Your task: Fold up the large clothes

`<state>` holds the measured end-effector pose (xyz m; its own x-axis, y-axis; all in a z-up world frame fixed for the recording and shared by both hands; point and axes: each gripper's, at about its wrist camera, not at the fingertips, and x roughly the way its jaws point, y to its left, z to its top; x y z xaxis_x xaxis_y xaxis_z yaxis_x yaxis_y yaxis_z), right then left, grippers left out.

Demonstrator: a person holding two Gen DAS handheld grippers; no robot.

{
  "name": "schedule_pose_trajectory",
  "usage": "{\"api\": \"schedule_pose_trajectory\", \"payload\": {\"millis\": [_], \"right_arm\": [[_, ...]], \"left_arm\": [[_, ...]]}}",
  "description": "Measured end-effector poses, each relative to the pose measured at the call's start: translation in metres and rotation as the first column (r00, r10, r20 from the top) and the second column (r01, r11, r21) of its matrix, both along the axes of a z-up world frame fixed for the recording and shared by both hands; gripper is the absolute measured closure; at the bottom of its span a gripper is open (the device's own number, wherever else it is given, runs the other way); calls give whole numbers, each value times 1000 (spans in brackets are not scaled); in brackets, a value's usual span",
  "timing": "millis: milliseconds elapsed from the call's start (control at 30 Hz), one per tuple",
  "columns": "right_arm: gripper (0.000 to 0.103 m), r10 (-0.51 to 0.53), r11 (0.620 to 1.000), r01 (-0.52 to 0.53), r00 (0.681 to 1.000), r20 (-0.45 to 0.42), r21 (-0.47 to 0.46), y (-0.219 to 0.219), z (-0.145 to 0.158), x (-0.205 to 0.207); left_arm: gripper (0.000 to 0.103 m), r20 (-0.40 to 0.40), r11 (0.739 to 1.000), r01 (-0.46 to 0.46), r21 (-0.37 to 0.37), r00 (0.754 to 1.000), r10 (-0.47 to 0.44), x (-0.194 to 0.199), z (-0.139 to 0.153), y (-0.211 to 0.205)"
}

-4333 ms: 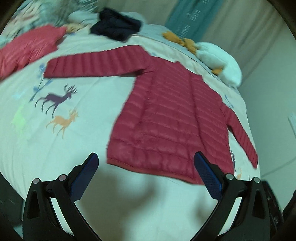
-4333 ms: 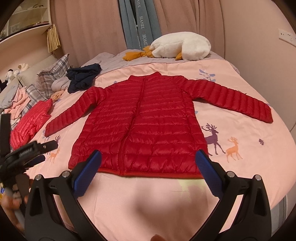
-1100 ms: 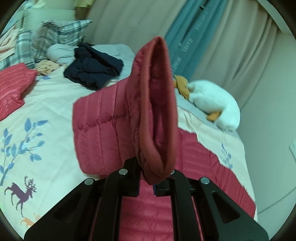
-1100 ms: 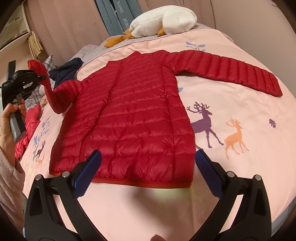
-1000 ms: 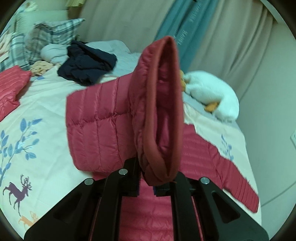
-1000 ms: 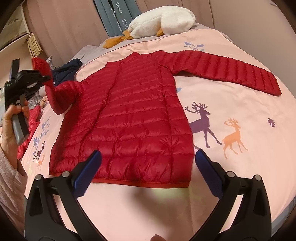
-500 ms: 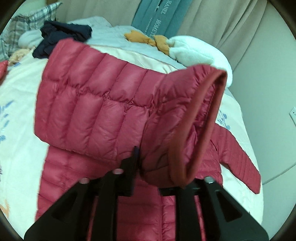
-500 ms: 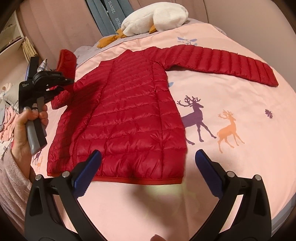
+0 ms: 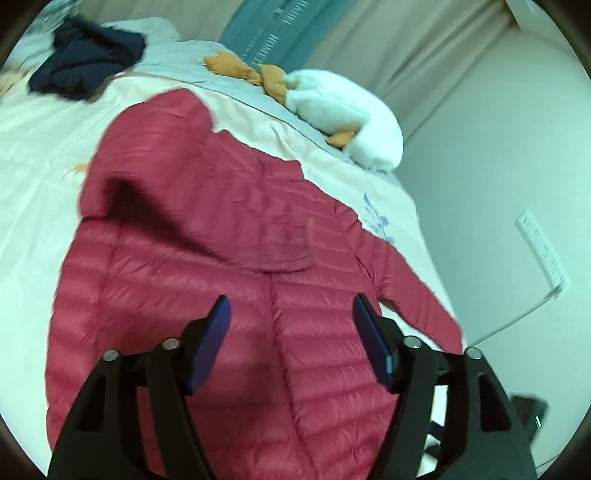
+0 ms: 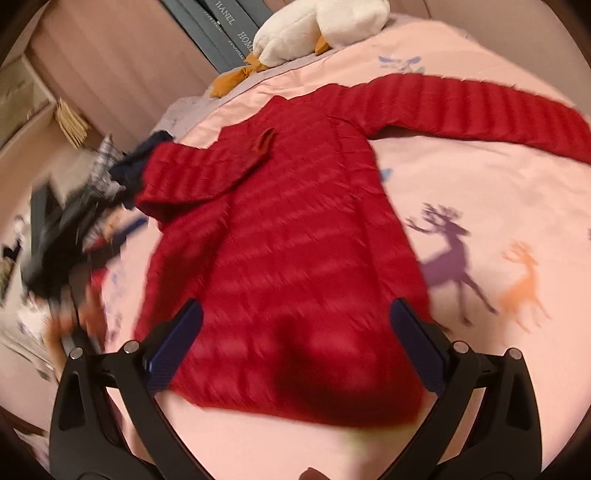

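- Left gripper [image 9: 291,332]: fingers apart, nothing held, hovering above the red jacket [image 10: 291,240].
- Right gripper [image 10: 295,343]: spread wide, empty, poised near the jacket's hem.
- One jacket, flat on the bed [image 10: 498,192]; near sleeve [image 10: 207,173] laid across its chest, judged the first fold.
- Far sleeve [image 10: 480,110] outstretched beyond the jacket, apparently awaiting folding.
- Beyond the jacket: one plush goose [image 10: 317,26], one dark garment [image 9: 85,66].
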<state>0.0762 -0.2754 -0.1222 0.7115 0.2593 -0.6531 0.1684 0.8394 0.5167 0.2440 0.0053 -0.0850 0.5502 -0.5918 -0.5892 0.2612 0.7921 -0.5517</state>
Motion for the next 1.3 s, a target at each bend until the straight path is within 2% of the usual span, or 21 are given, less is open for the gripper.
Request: {"api": "schedule_pose_trajectory", "payload": {"millis": [100,233,300,500,700,800,867,900,967,1000,1067,1167,1233,1300], "right_arm": [[2,43,995,-44,999,5,94,1,1,38],[2,41,983,-35,999,-28,179,2,-3,92],[2,29,981,-21,999,-39,193,2,-5,115],[2,-82,972,95,994,-68,214,-14,-13,179],[6,-206,926,222,975,-85,306,-35,-25,220],[13,-255,907,268,963,-84,326,-41,-30,233],[29,-288,893,301,953,-90,334,-46,-33,239],[33,-298,888,313,950,-96,336,-49,-35,242],[51,-301,886,317,948,-101,338,-50,-39,249],[56,-289,889,305,952,-97,343,-51,-40,252],[84,-269,894,282,959,-86,348,-53,-42,253],[95,-259,915,257,965,-35,312,-54,-32,242],[96,-216,939,202,976,23,278,-48,-19,226],[96,-178,958,169,984,16,233,-44,-17,215]], "left_arm": [[29,-50,997,-66,-49,997,64,-16,-16,38],[29,-94,988,-152,-39,984,148,-26,-34,79],[29,-103,983,-179,-32,979,175,-29,-41,94],[29,-163,971,-226,-76,964,211,-35,-65,134],[29,-203,962,-232,-145,958,201,-22,-76,149],[29,-215,958,-229,-171,958,190,-13,-76,155],[29,-200,960,-229,-159,960,196,-9,-70,156],[29,-193,961,-227,-158,961,196,-6,-68,155],[29,-189,962,-219,-163,964,188,1,-65,153],[29,-189,963,-216,-163,965,184,4,-64,151],[29,-185,966,-211,-148,966,183,13,-62,146],[29,-200,970,-197,-141,965,167,26,-66,136],[29,-205,974,-187,-128,966,158,33,-68,128],[29,-206,977,-181,-114,966,155,39,-69,122]]}}
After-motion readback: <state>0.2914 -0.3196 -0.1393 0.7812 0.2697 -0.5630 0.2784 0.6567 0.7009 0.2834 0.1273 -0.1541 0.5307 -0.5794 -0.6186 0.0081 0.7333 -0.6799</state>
